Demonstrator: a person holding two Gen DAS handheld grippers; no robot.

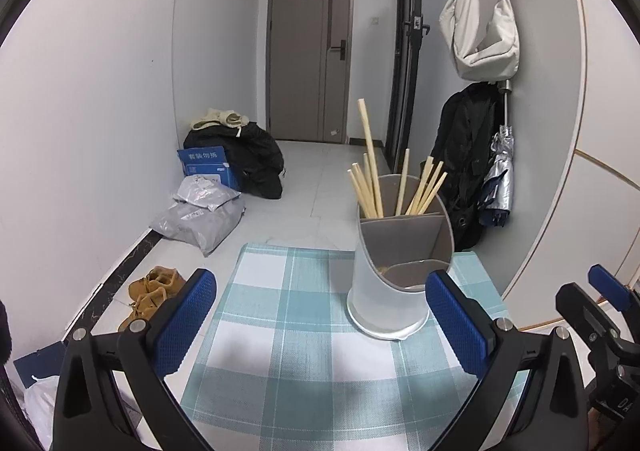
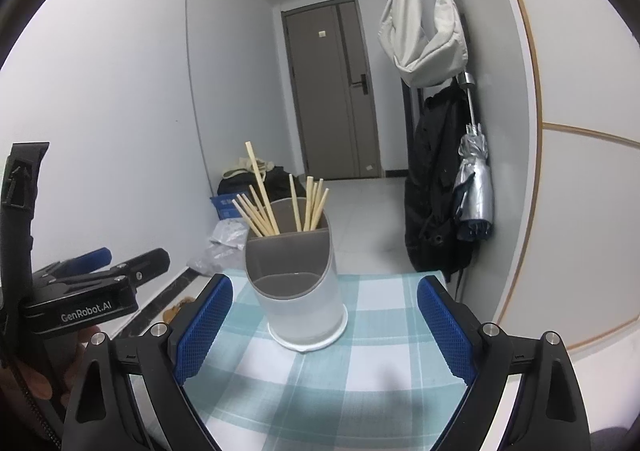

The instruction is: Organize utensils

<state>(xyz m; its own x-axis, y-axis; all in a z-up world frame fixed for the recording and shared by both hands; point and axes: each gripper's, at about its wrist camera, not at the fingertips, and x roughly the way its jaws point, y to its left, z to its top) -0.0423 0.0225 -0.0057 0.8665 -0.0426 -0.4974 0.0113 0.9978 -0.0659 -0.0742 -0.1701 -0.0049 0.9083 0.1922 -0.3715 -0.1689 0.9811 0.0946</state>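
**Chopsticks stowed in holder; both grippers empty above the surface**

Item 1. Utensil holder: frosted cylinder with grey divided insert, stood upright on the checked cloth near the far edge of the surface. The rear compartment is filled; the front compartments appear empty.

Item 2. Chopsticks: pale wooden sticks, all seen in the rear compartment, fanned left and right. One stick stands higher than the rest. No loose utensil is seen on the cloth.

Item 3. Left gripper: jaws wide apart, nothing held, holder just ahead of the right-hand pad.

Item 4. Right gripper: jaws wide apart, nothing held, holder centred ahead.

Handling note: the task is judged nearly complete. If the raised stick is to be seated, it is best pinched near its top and pressed straight down, while the holder is steadied low, since a light, tall cylinder could be tipped.

Surroundings: a closed door, a hanging bag, a dark coat, a folded umbrella, parcels and shoes on the floor. None obstructs the work.
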